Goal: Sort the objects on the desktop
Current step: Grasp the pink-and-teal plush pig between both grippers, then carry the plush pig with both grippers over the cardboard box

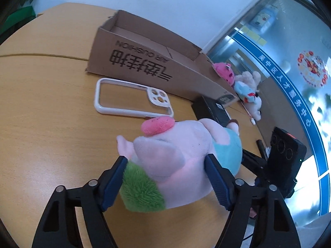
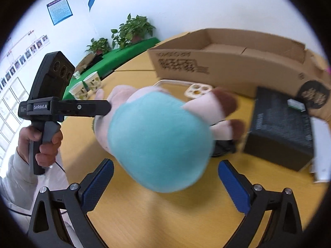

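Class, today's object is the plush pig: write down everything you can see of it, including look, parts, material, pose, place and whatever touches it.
The plush pig is soft fuzzy fabric: pale pink head and ears, a darker pink snout, a green tuft, a turquoise body and brown-tipped feet. It lies above the wooden table, near the phone case and black box. The left hand-held gripper has its head between the blue pads, which press its sides. The right hand-held gripper flanks the body, pads clear.

Each view was taken from a wrist, angled down over the bench (image 1: 51, 107) at close range. The plush pig (image 1: 175, 155) and cardboard box (image 2: 238, 62) were shared, seen from opposite sides.
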`<state>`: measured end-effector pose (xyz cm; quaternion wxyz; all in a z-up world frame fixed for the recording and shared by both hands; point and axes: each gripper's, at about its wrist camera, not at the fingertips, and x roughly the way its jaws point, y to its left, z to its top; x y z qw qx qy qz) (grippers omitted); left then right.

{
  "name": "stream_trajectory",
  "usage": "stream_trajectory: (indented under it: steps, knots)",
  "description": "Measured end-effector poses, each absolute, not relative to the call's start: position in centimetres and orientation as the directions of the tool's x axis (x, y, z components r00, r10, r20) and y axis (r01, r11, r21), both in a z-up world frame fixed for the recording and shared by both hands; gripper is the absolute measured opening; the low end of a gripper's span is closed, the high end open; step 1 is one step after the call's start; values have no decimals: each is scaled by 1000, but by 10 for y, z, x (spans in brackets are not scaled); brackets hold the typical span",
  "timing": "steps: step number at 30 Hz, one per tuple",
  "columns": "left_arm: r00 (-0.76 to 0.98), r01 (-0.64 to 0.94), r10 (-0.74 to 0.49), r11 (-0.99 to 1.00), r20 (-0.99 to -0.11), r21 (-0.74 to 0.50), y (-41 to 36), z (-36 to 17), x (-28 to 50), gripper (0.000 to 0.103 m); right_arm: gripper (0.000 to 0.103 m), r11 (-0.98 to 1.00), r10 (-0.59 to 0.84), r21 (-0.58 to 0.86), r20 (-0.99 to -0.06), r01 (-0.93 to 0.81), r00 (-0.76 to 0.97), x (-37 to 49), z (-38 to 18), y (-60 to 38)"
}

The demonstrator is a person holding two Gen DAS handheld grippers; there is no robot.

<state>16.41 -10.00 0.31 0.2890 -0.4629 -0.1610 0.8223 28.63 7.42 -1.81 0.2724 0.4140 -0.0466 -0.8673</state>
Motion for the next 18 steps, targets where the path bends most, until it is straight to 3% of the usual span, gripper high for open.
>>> stream_trajectory:
  steps: [3, 8, 18]
  knots:
    - [-409, -362, 619, -785, -670, -503, -88, 10, 178, 66, 91, -883, -429, 204, -718, 424, -549, 291, -13, 63]
    - [-482, -442, 628, -777, -612, -449, -72, 48, 195, 63, 89, -896, -418, 183, -656, 405, -628, 304, 21, 75]
    - [-647, -608, 650, -756, -398, -245, -27, 210, 140, 63, 89, -940, -324, 54, -443, 336, -836, 249, 162, 112]
